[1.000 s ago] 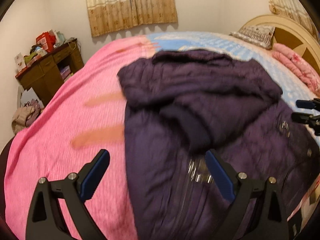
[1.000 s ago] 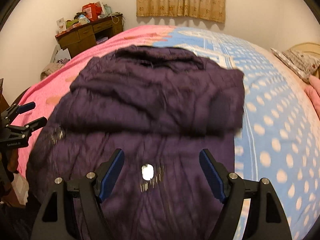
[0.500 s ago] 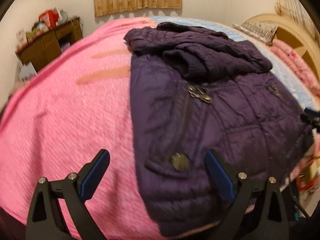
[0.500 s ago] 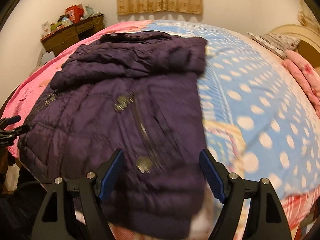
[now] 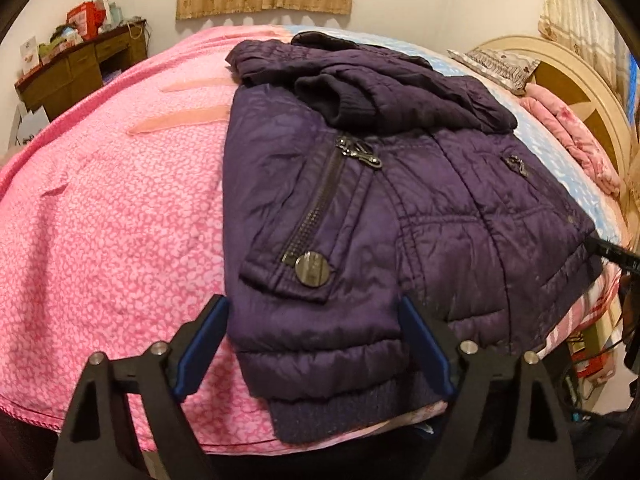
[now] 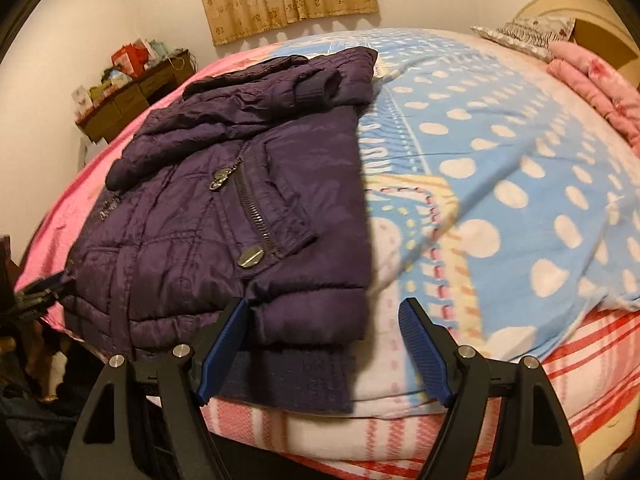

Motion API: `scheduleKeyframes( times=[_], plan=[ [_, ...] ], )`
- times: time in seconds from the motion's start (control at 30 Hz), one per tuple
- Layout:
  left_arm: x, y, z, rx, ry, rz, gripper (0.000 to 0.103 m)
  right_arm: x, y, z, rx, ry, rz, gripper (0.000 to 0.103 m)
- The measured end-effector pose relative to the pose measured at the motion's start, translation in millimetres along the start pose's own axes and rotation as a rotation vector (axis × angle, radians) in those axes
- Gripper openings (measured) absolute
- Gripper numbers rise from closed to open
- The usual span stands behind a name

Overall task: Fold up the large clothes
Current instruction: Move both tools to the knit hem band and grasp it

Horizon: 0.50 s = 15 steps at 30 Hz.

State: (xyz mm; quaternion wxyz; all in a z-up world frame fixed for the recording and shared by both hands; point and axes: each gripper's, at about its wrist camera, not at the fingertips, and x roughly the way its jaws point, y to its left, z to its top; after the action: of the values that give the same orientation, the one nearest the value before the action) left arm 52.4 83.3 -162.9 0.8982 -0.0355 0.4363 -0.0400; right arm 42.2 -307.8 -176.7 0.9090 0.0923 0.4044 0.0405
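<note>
A dark purple puffer jacket (image 5: 400,208) lies flat on the bed with both sleeves folded across its chest; it also shows in the right wrist view (image 6: 224,200). My left gripper (image 5: 316,348) is open, its fingers either side of the jacket's left hem corner near the bed's front edge. My right gripper (image 6: 324,348) is open at the jacket's right hem corner. The knit waistband (image 6: 288,376) hangs over the mattress edge. The right gripper's tip shows at the right edge of the left wrist view (image 5: 612,252).
The bed has a pink blanket (image 5: 100,220) on the left and a blue dotted cover (image 6: 500,152) on the right. A wooden desk (image 5: 76,72) stands by the far wall. Folded pink bedding (image 6: 592,80) and a pillow (image 6: 524,32) lie by the headboard.
Both grippers have pulled back from over the jacket's chest to its hem at the bed's front edge. The jacket has not moved.
</note>
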Motion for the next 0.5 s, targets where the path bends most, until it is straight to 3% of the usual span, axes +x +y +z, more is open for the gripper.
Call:
scheduleKeyframes(
  times=[0.13, 0.17, 0.27, 0.37, 0.5],
  plan=[
    [2, 6, -3, -0.01, 0.007, -0.008, 0.088, 0, 0, -4, 0.013, -0.028, 0.021, 0.075],
    [2, 9, -3, -0.021, 0.012, -0.019, 0.085, -2, 0, -5, 0.017, -0.024, 0.045, 0.056],
    [-4, 10, 0, -0.019, -0.006, -0.018, 0.072, -10, -2, -6, 0.026, -0.043, 0.064, 0.045],
    [-12, 9, -3, -0.001, -0.041, 0.001, 0.063, -9, -6, -7, 0.047, -0.05, 0.085, 0.043],
    [-6, 15, -3, -0.031, -0.033, 0.0, 0.068, -4, -7, -10, 0.057, -0.053, 0.083, 0.046]
  ],
)
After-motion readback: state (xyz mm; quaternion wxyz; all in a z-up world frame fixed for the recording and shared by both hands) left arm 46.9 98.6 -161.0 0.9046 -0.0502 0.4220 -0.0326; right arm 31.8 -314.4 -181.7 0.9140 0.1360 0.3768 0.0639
